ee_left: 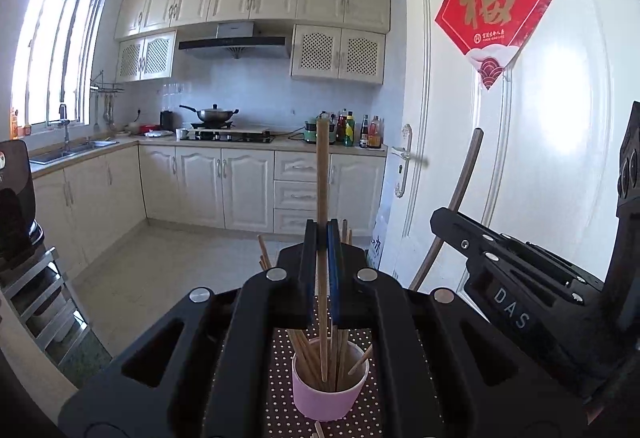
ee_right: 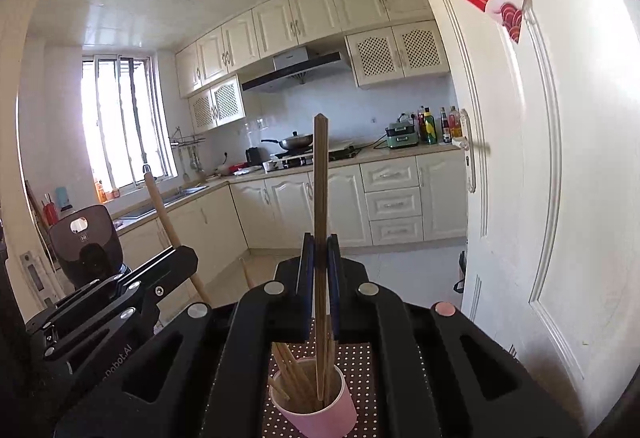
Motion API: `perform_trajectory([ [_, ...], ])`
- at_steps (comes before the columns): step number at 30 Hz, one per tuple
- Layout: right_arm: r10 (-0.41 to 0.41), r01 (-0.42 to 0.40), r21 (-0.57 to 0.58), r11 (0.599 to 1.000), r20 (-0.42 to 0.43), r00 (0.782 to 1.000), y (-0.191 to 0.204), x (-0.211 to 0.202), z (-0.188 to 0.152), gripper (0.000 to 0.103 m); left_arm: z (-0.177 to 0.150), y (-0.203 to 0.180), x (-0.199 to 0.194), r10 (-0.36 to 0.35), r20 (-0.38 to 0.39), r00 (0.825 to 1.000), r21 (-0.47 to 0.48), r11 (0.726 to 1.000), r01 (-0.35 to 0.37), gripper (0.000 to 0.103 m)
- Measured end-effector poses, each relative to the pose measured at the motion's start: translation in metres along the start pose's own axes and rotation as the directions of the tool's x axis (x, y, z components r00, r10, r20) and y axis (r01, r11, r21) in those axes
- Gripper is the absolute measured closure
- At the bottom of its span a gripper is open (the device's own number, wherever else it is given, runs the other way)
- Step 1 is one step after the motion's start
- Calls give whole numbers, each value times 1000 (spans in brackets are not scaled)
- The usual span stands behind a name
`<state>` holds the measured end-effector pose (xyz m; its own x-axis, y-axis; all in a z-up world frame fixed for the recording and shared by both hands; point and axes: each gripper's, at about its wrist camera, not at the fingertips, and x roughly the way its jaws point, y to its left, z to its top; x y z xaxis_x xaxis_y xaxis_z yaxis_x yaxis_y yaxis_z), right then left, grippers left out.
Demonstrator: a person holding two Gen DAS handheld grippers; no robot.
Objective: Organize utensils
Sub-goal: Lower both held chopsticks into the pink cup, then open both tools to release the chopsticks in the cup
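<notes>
My left gripper (ee_left: 322, 230) is shut on a light wooden chopstick (ee_left: 322, 174) that stands upright, its lower end inside a pink paper cup (ee_left: 329, 394) holding several chopsticks. My right gripper (ee_right: 319, 242) is shut on a darker wooden chopstick (ee_right: 320, 178), also upright, its lower end in the same pink cup (ee_right: 316, 408). The right gripper shows in the left wrist view (ee_left: 440, 222) with its dark chopstick (ee_left: 466, 178). The left gripper shows in the right wrist view (ee_right: 188, 258) with its chopstick (ee_right: 160, 206).
The cup stands on a brown mat with white dots (ee_left: 280, 390), also in the right wrist view (ee_right: 360, 370). A loose chopstick tip (ee_left: 319, 430) lies on the mat. A white door (ee_right: 540, 158) is close on the right. A dark appliance (ee_right: 86, 242) stands at left.
</notes>
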<state>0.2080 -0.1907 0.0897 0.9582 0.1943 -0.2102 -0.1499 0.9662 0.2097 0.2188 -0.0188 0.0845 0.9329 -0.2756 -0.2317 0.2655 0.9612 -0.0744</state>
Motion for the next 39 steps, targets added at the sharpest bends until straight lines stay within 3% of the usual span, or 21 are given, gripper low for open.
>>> perform_trajectory([
  [11,-9,8,-7,1000,-112,994,-8,35,-21,98,-27,12,45,-3,-110,994,-24,1000,0,97],
  [19,-6,9,10,1000,-229,973,-9,56,-44,98,-56,22,63,2,-196,981,-42,999,-11,97],
  [27,0,2,5,1000,-263,965,-6,59,-50,93,-61,32,60,-1,-195,981,-75,997,-14,96],
  [28,2,0,8,1000,-262,965,-7,59,-49,91,-61,33,59,-3,-195,981,-74,997,-11,96],
  [30,2,0,10,1000,-261,965,-7,54,-49,74,-61,32,55,-5,-194,981,-56,998,-6,95],
  [32,-6,7,2,1000,-254,967,-7,51,-48,66,-61,33,53,-11,-194,981,-50,999,1,95],
  [39,-24,22,-10,1000,-243,970,-9,36,-47,55,-66,31,42,-19,-220,975,-39,999,11,95],
])
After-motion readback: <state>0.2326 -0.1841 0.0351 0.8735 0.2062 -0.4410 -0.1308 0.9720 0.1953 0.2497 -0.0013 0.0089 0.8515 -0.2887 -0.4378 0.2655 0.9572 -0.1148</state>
